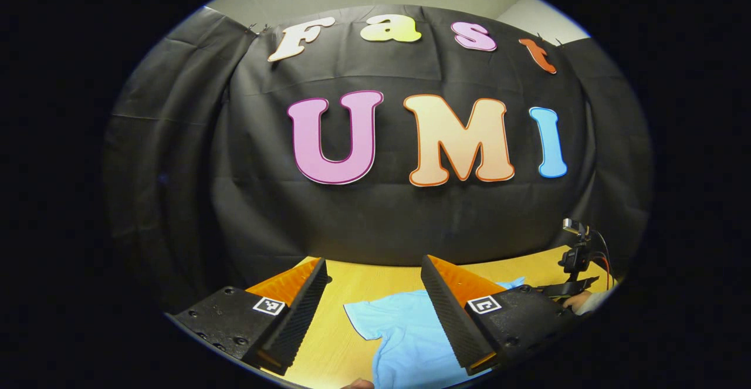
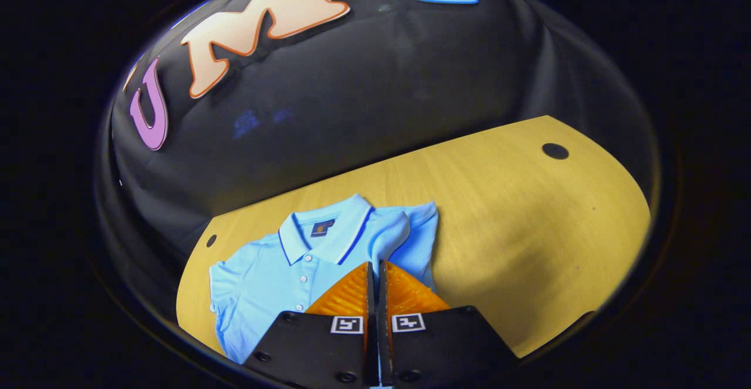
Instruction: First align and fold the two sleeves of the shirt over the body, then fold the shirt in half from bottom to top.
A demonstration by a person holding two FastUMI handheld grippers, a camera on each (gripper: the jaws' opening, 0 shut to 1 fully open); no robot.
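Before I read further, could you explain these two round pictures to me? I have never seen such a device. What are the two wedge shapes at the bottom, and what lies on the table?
No robot arm works here. A person holds a two-finger gripper in each hand, and a small camera rides on each one, looking forward along its fingers. Those fingers are the wedges.

In the left gripper view, the left gripper is open and holds nothing; the shirt lies beyond it on the wooden table.

In the right gripper view, the right gripper has its fingers closed together over the shirt, near the sleeve that already lies folded onto the body. Whether cloth is pinched between them, I cannot tell. The other sleeve is still spread out.
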